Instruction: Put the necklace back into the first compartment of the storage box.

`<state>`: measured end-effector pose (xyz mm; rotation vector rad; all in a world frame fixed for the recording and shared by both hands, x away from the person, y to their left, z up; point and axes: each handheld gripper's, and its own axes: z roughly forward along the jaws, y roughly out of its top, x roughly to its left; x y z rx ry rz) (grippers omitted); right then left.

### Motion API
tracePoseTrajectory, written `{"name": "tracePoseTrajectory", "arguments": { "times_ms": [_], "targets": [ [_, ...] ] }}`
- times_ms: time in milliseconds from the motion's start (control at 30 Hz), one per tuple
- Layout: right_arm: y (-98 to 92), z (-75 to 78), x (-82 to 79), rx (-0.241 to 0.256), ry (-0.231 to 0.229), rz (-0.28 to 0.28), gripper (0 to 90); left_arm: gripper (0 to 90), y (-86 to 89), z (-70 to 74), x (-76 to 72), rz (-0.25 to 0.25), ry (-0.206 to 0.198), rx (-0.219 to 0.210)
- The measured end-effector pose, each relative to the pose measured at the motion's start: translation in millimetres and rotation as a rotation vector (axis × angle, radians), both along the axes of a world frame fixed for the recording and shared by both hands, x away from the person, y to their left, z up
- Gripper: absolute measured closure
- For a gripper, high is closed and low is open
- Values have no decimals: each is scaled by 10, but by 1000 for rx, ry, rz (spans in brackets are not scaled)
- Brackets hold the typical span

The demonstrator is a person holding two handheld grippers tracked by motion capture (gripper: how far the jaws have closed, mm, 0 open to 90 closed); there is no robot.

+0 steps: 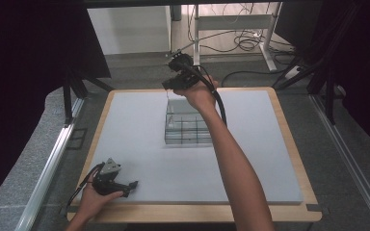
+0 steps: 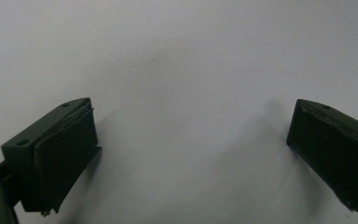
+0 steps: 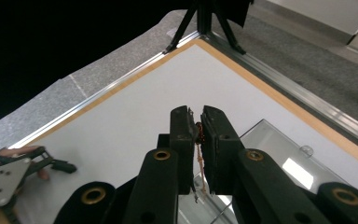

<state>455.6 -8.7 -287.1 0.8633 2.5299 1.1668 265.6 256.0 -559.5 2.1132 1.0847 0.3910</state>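
At frame center, my right gripper (image 1: 169, 84), clenched on a thin chain (image 3: 199, 151), should lower straight into the clear box (image 1: 188, 126) while my left gripper (image 1: 134, 184) idles released.

A thin, reddish-brown strand (image 3: 199, 158) (too fine to tell whether it is wire, cord or chain) is pinched between the closed jaws of the right gripper (image 3: 198, 122) and hangs straight down from them. Directly below it stands a clear plastic box (image 1: 188, 124) divided into small compartments, its transparent lid (image 3: 284, 161) open. The box sits near the middle of the white tabletop (image 1: 135, 139), slightly toward the far edge.
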Motion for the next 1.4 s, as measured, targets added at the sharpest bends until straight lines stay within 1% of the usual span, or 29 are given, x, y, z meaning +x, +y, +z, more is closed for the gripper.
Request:
{"name": "tracePoseTrajectory", "arguments": {
  "times_ms": [100, 133, 167, 233, 267, 300, 367, 467, 567, 800, 900, 1000, 1100, 1400],
  "targets": [
    [-5, -50, 31, 3, -6, -5, 811, 16, 0, 0, 0, 0, 0, 0],
    [-24, -144, 83, 11, -6, -19, 811, 16, -1, -1, -2, 2, 1, -2],
    [-24, -144, 83, 11, -6, -19, 811, 16, -1, -1, -2, 2, 1, -2],
    [-50, -212, 129, 19, 0, -29, 811, 16, -1, -1, -2, 2, 1, -3],
    [-79, -270, 167, 25, 3, -38, 811, 16, 0, -1, -2, 1, 2, -2],
    [-79, -270, 167, 25, 3, -38, 811, 16, 0, -1, -1, 1, 1, -2],
    [-112, -329, 200, 34, 5, -52, 811, 16, 0, -2, -2, 1, 1, -2],
    [-120, -356, 212, 35, 11, -59, 811, 15, -2, -3, -2, 4, 0, -6],
    [-132, -376, 232, 41, 7, -67, 811, 16, -2, -3, -2, 4, 0, -6],
    [-151, -468, 298, 24, 26, -91, 811, 16, 0, -3, 0, 2, -1, -4],
    [-146, -554, 336, 15, 39, -101, 811, 15, -1, -3, 0, 2, -1, -4],
    [-127, -630, 360, 2, 49, -100, 810, 16, 0, -3, 0, 2, -1, -5],
    [-102, -680, 367, 0, 54, -97, 810, 15, 0, -4, 0, 2, -3, -3],
    [-29, -766, 368, -7, 60, -83, 810, 16, 0, -4, 0, 3, -3, -3]
  ]
}}
